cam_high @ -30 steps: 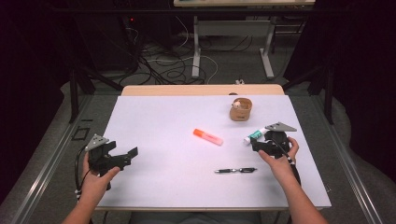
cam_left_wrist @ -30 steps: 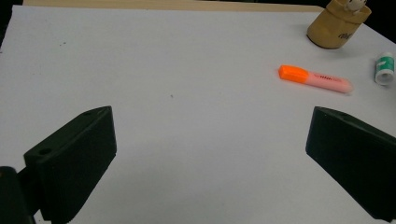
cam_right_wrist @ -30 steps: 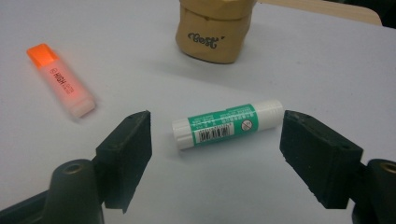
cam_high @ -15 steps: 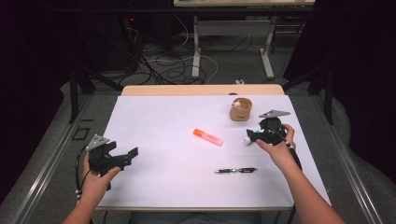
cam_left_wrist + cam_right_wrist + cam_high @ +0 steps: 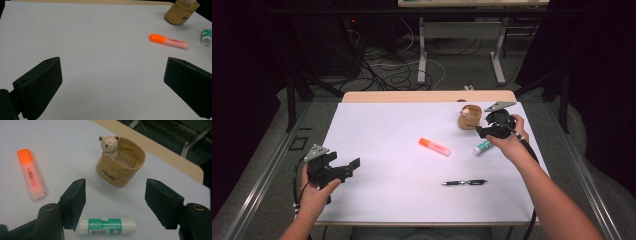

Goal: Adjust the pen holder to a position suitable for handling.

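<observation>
right gripper (image 5: 115, 195) hangs unclenched and empty at the frame's lower middle, its jaws having just been closing, above the glue stick (image 5: 107, 226) lying on the table; bear cup (image 5: 121, 161) stands at upper centre; left gripper (image 5: 112, 85) gapes wide, empty

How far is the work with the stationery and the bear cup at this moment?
Nothing looks done yet: the bear cup holds none of the items. The right gripper hangs open over the glue stick, with nothing between its jaws. The orange highlighter, the pen and the glue stick lie loose on the white mat. The left gripper is open and empty.
</observation>
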Demonstrator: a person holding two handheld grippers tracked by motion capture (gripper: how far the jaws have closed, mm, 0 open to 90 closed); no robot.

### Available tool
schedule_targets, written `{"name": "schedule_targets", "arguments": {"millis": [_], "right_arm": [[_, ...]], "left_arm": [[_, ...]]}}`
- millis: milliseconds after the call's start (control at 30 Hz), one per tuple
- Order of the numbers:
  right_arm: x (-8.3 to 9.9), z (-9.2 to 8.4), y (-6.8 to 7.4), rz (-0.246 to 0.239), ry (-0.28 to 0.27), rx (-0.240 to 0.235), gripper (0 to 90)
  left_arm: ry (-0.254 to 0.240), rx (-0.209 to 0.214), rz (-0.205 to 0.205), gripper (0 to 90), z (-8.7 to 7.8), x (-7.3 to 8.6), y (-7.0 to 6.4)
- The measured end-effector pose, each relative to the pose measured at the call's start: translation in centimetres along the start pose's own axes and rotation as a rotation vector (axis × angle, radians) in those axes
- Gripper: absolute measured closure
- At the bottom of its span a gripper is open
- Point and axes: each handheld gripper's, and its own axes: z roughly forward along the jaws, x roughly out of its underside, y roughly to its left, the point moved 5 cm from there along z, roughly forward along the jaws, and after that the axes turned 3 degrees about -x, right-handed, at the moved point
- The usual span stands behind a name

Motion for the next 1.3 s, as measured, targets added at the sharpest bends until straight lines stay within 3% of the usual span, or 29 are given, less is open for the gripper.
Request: {"name": "schedule_targets", "arguments": {"millis": [67,300,367,567,733,800,833,933,967,1000,1067,1100,1300], "right_arm": [[-0.6,0.1,-0.1,-0.035,0.005,0.008,33.2],[-1.6,0.8,-0.5,-0.085,0.091,-0.029,32.2],[-2.1,1.2,-0.6,-0.102,0.139,-0.045,32.4],[-3.4,1.9,-1.0,-0.193,0.176,-0.011,24.1],[-4.3,2.9,-1.1,-0.261,0.194,-0.033,23.1],[-4.5,3.2,-1.2,-0.288,0.208,-0.029,27.3],[-4.7,3.4,-1.4,-0.331,0.225,-0.033,30.1],[-4.8,3.9,-1.5,-0.391,0.226,-0.054,34.9],[-4.8,3.9,-1.5,-0.391,0.226,-0.054,34.9],[-4.9,4.3,-1.6,-0.436,0.214,-0.066,38.2],[-4.7,4.4,-1.3,-0.413,0.230,-0.088,39.4],[-4.8,5.0,-1.4,-0.468,0.207,-0.134,43.2],[-4.1,6.3,-1.7,-0.552,0.255,-0.140,42.8]], "left_arm": [[0.001,0.000,0.002,2.0,0.0,0.0,0.0],[0.003,0.001,0.003,2.0,0.1,0.0,0.0],[0.003,0.002,0.003,2.0,0.1,0.0,0.0],[0.006,0.006,0.002,2.0,0.2,0.1,0.0],[0.013,0.009,0.002,2.0,0.3,0.1,0.0],[0.014,0.010,0.000,2.0,0.3,0.1,0.0],[0.014,0.010,0.000,2.0,0.3,0.1,0.0],[0.011,0.010,-0.001,2.0,0.4,0.1,0.0],[0.011,0.010,-0.001,2.0,0.4,0.1,0.0],[0.011,0.011,-0.001,2.0,0.4,0.1,0.0],[0.014,0.011,-0.001,2.0,0.5,0.1,0.0],[0.018,0.011,0.002,2.0,0.5,0.2,0.0],[0.016,0.012,0.005,2.0,0.6,0.2,0.0]]}}
